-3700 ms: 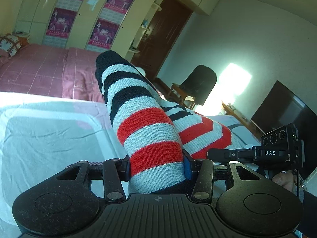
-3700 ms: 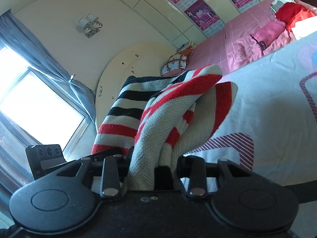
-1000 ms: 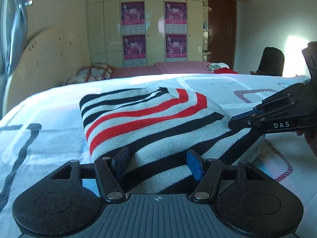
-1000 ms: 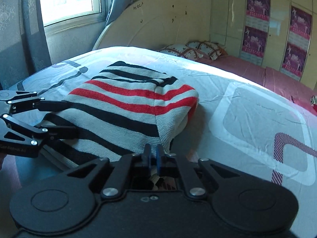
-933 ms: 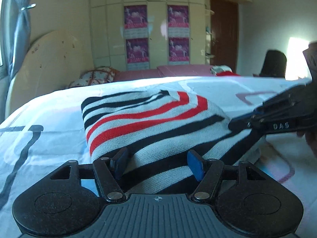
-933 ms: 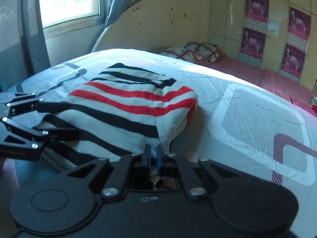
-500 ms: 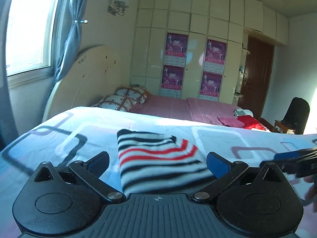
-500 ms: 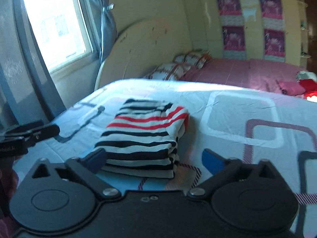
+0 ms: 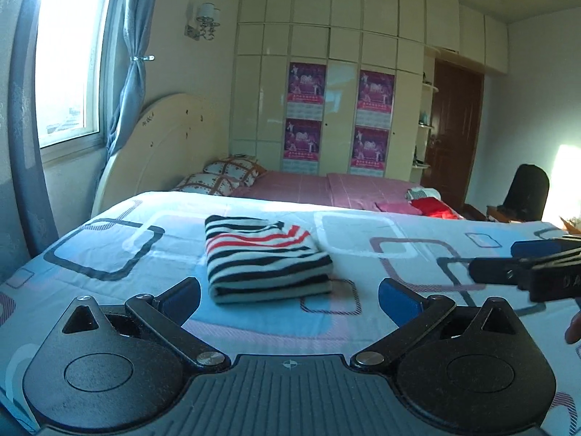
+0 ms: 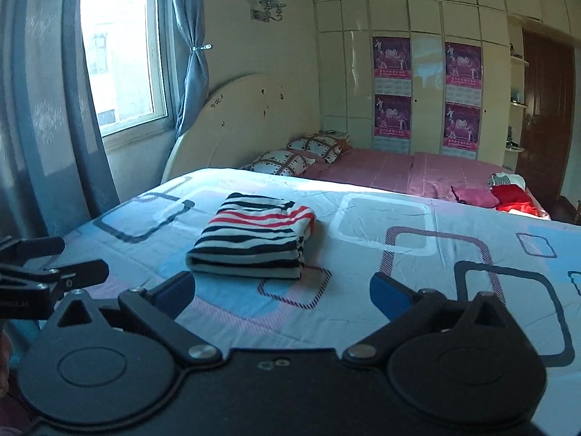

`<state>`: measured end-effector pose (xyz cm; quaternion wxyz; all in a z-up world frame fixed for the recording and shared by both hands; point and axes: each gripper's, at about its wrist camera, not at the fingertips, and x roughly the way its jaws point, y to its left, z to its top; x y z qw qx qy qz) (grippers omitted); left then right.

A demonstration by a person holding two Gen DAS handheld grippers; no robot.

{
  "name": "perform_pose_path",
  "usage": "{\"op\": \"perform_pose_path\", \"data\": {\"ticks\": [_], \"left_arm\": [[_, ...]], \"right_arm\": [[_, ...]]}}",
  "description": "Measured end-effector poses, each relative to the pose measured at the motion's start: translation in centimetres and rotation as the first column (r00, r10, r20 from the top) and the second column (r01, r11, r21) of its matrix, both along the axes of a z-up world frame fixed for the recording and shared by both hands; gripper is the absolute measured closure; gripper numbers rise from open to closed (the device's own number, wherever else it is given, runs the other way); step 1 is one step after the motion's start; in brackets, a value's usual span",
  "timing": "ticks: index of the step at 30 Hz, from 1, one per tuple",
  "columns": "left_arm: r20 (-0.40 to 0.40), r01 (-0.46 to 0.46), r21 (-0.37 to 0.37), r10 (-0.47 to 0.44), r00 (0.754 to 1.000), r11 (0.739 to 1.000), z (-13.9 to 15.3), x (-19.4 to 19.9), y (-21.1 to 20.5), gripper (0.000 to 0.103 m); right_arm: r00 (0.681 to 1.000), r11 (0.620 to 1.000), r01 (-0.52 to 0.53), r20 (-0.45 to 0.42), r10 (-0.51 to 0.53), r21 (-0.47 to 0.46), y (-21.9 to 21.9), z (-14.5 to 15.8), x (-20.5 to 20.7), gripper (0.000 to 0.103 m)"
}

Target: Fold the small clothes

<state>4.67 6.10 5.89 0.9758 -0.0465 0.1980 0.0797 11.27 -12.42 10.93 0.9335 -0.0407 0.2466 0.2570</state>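
Scanning from the left edge:
Window [image 10: 123, 54]: set in the left wall, flanked by blue curtains [image 10: 190, 47] that are tied back.
Headboard [image 10: 239, 120]: a rounded cream panel seen beside the curtains, with two checked pillows [image 10: 290, 161] laid at its foot.
Left gripper [image 9: 289, 296]: its fingers are spread wide, with nothing between the blue pads [image 9: 181, 296]; only the bed cover is seen in the gap. In the right wrist view the same tool is seen at the left edge [image 10: 54, 272], clear of the garment.
Striped sweater [image 9: 265, 256]: folded into a compact rectangle and laid flat on the bed cover [image 9: 363, 232], ahead of both grippers and touched by neither. Black and white bands are shown across most of it, with red bands toward the far end.
Right gripper [image 10: 281, 290]: its fingers are likewise held wide apart and nothing is gripped. From the left wrist view it is seen at the right edge [image 9: 523, 265], well apart from the sweater.
Wardrobe [image 9: 341, 83]: cream panels are covered by four purple posters [image 9: 305, 87].
Pink sheet [image 10: 406, 170]: spread behind the patterned cover, with red and pink clothes [image 10: 512, 194] piled at its right end.
Door [image 9: 454, 130]: dark brown, at the far right, with a black chair [image 9: 528, 190] placed near it.
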Motion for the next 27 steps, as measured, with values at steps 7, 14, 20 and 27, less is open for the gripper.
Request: {"op": "perform_pose_path", "data": {"ticks": [7,14,20,27], "left_arm": [[0.025,-0.019,0.03,0.019,1.0,0.999,1.1,-2.7,-1.0,0.0],[0.051,-0.053,0.018,0.052,0.997,0.998,1.7,-3.5,-0.8,0.0],[0.057,-0.071,0.006,0.071,0.996,0.997,1.7,-3.7,-0.6,0.0],[0.063,-0.073,0.016,0.072,0.995,0.997,2.0,-3.1,-0.9,0.0]], "right_arm": [[1.0,1.0,0.025,0.019,-0.024,-0.017,-0.2,0.2,-1.2,0.001],[0.999,1.0,0.022,0.024,-0.022,-0.01,-0.5,0.3,-1.6,0.001],[0.999,1.0,0.0,0.035,0.0,-0.015,-0.2,0.3,-1.8,0.001],[0.999,1.0,-0.001,0.037,0.002,-0.01,-0.5,0.5,-1.5,0.001]]}}
